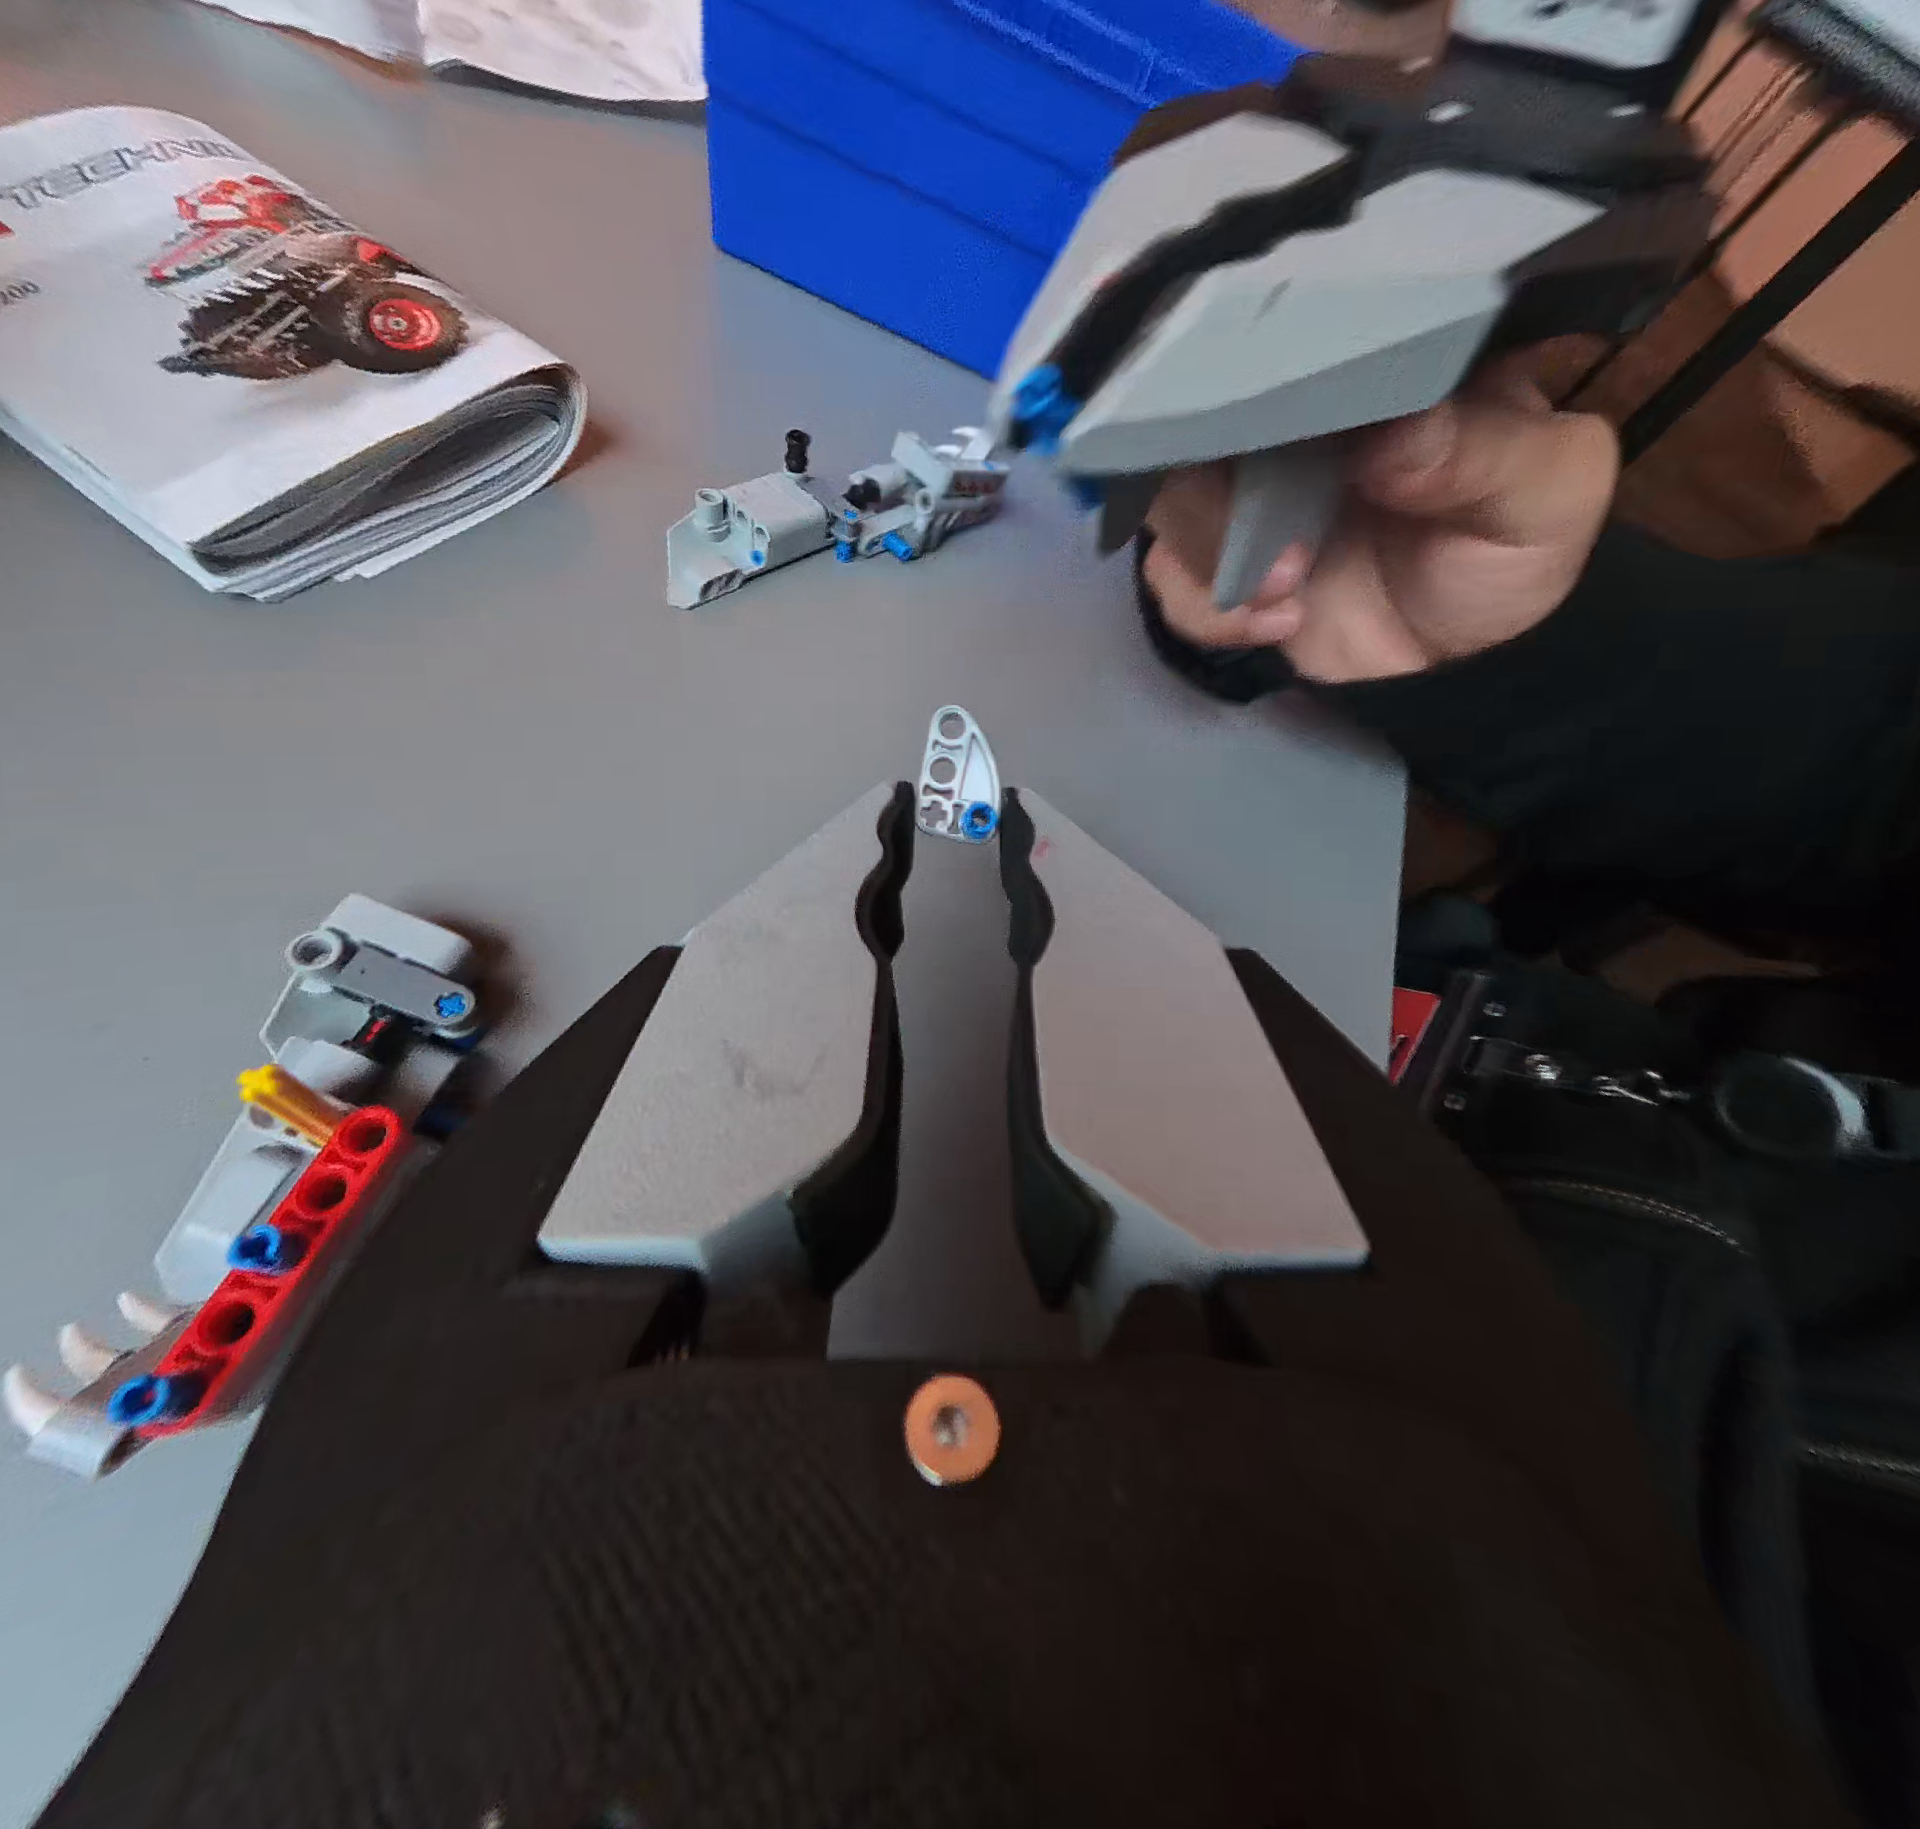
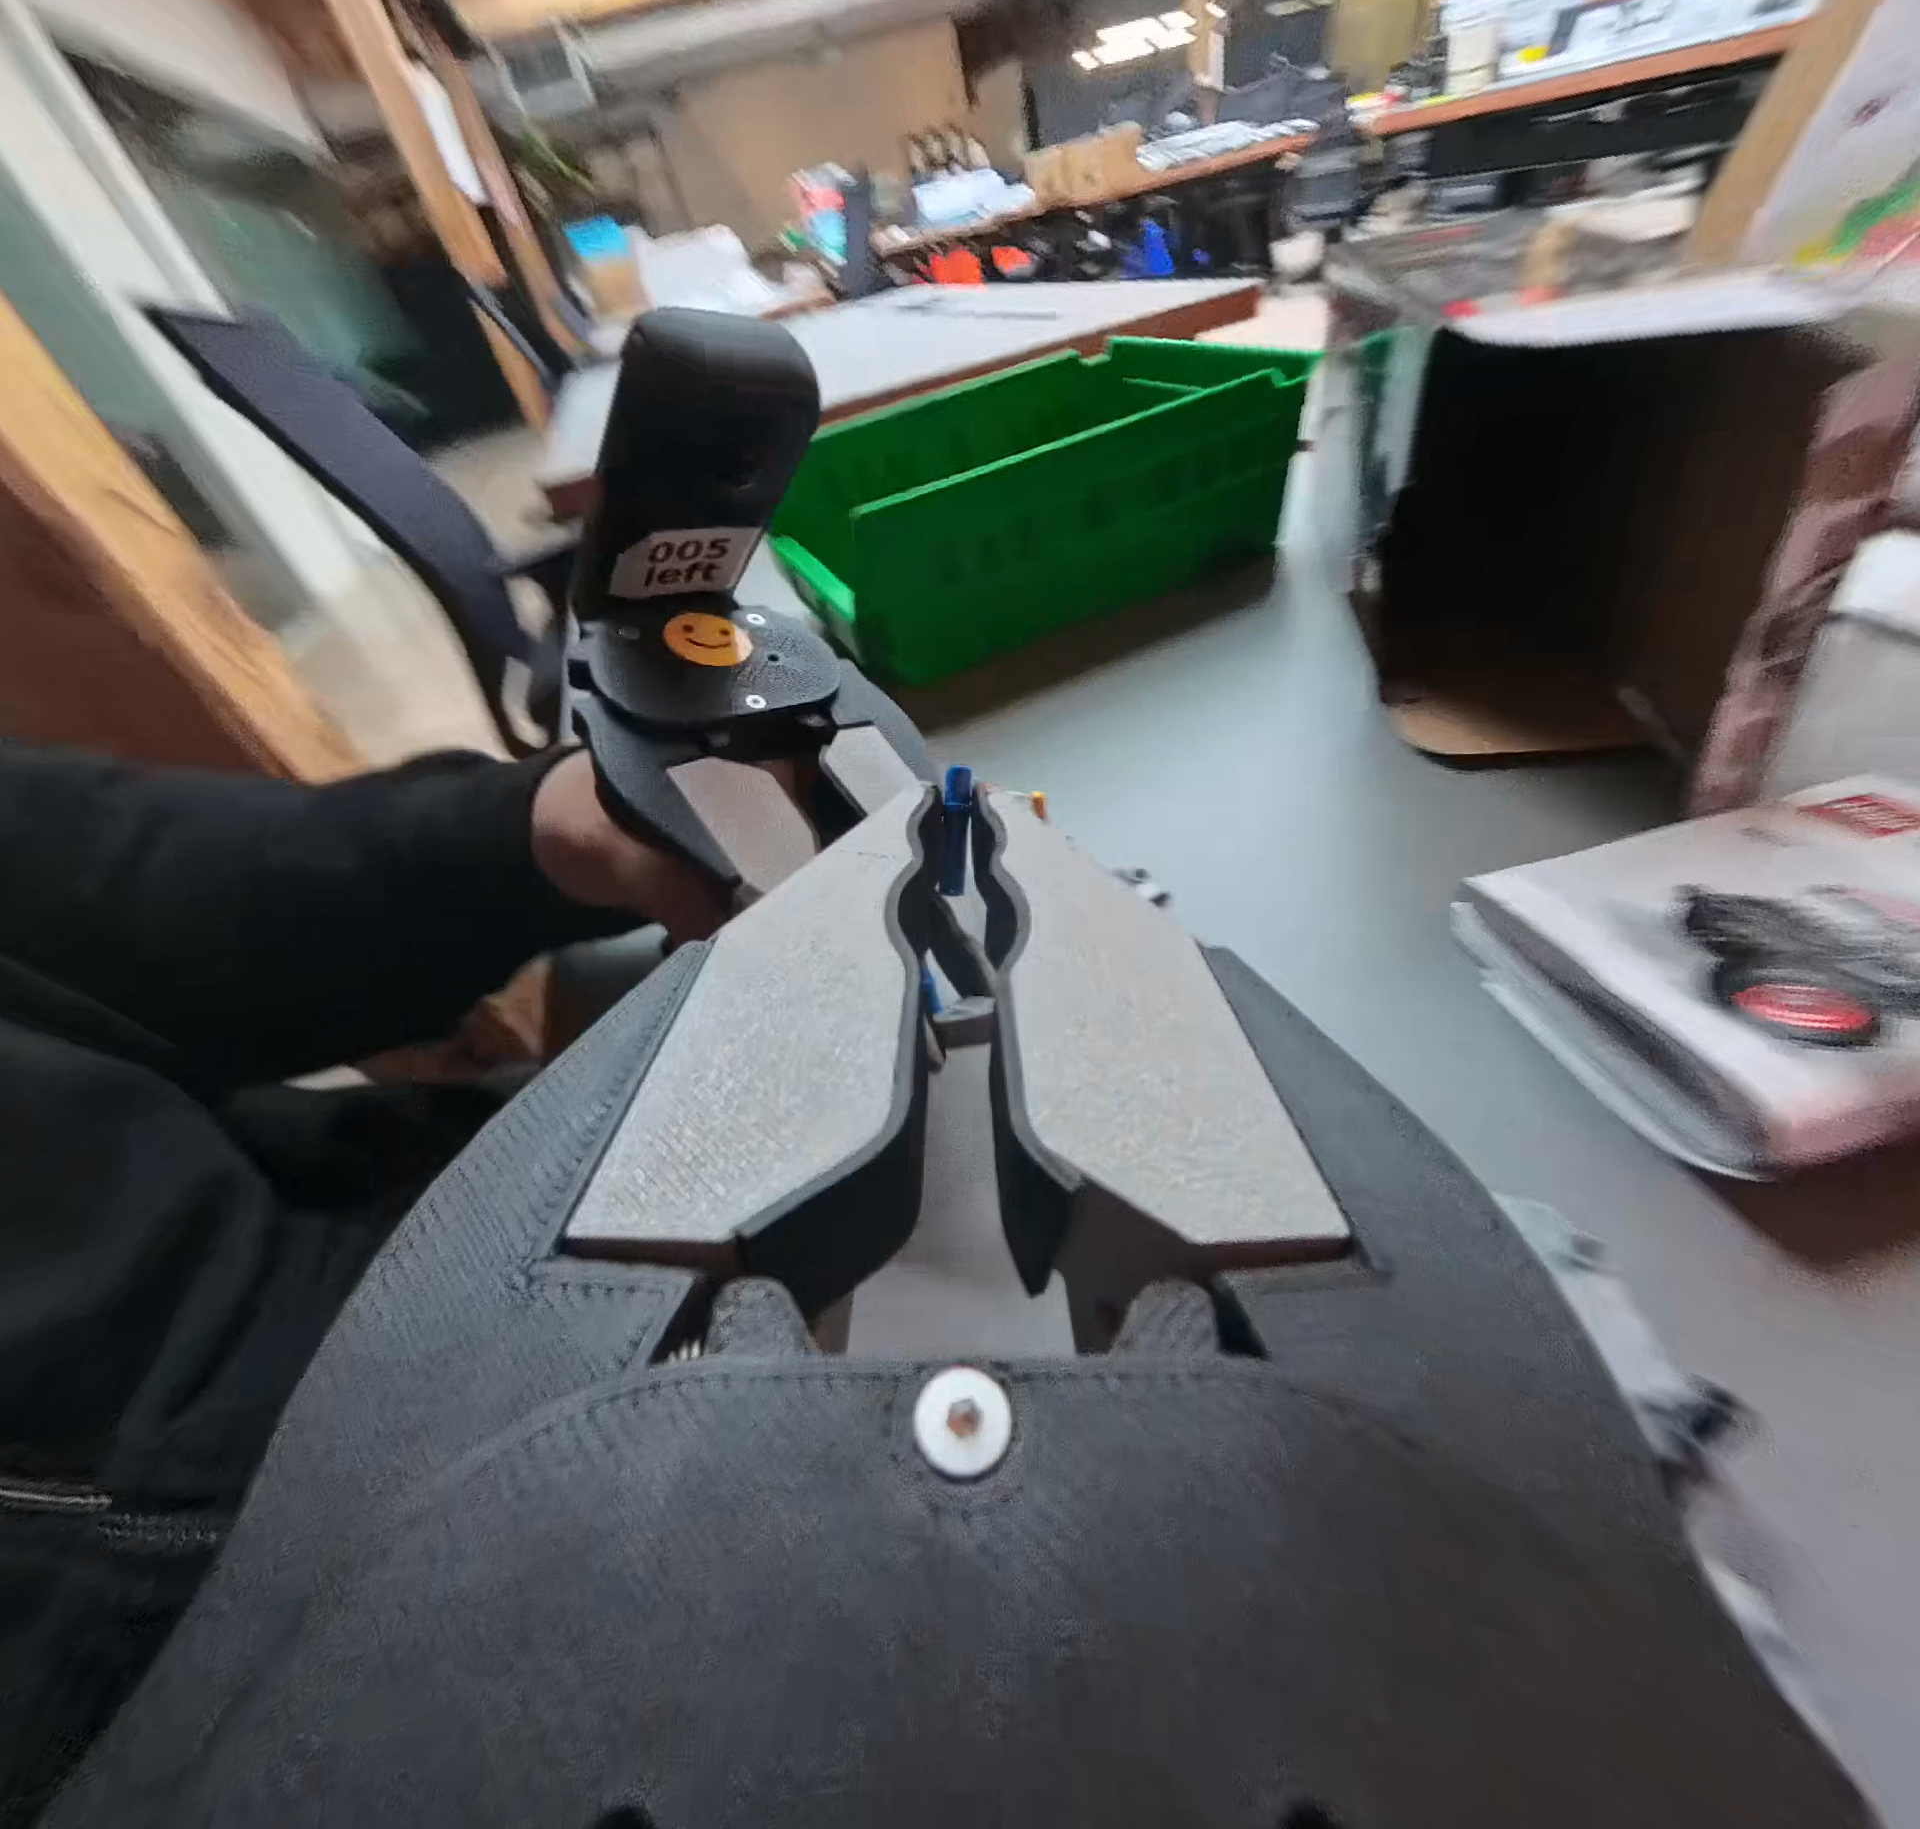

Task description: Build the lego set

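My left gripper (image 1: 956, 805) is low over the grey table, shut on a small white curved piece (image 1: 951, 766) with a blue pin in its corner, held at the fingertips. My right gripper (image 2: 954, 823) is shut on a blue pin (image 2: 954, 839). In the left wrist view the right gripper (image 1: 1023, 429) holds that pin (image 1: 1039, 395) right at the end of a small grey assembly (image 1: 831, 517) lying on the table. A red and grey assembly with white teeth (image 1: 281, 1177) lies at the left.
A folded instruction booklet (image 1: 260, 325) lies at the far left, also in the right wrist view (image 2: 1714, 979). A blue bin (image 1: 935, 117) stands behind the grey assembly. A green bin (image 2: 1039, 501) and an open cardboard box (image 2: 1558, 553) stand on the table. The table edge (image 1: 1397, 896) runs at the right. Across from one pair of fingers to the other is roughly 7 cm.
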